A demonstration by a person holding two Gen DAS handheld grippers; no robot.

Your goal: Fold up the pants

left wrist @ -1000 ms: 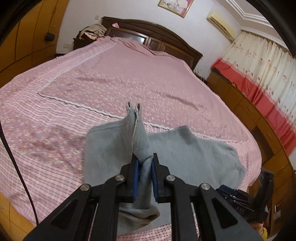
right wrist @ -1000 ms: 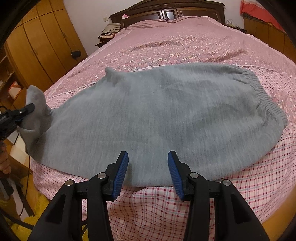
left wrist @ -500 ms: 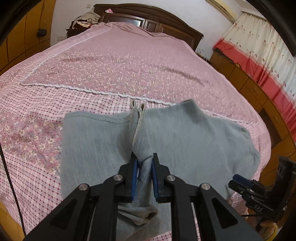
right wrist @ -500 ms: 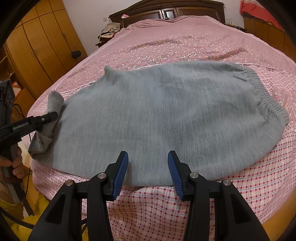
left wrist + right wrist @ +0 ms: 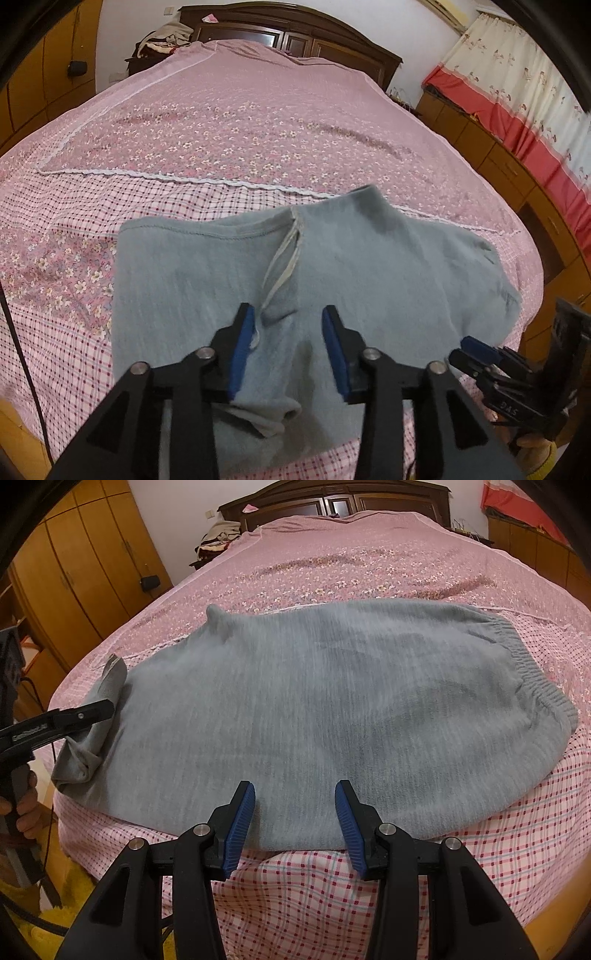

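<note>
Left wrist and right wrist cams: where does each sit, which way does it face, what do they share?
Left wrist: on the left gripper, jaws open above the grey pants' leg end, facing the headboard; right gripper at lower right.
Right wrist: on the right gripper, open at the pants' near edge; left gripper at left.
Shared: pants, bed, headboard.

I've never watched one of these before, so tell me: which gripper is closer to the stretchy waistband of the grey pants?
Right. The right gripper hovers open at the pants' near edge, the waistband off to its right. The left gripper is open over the opposite, cuff end.
</note>
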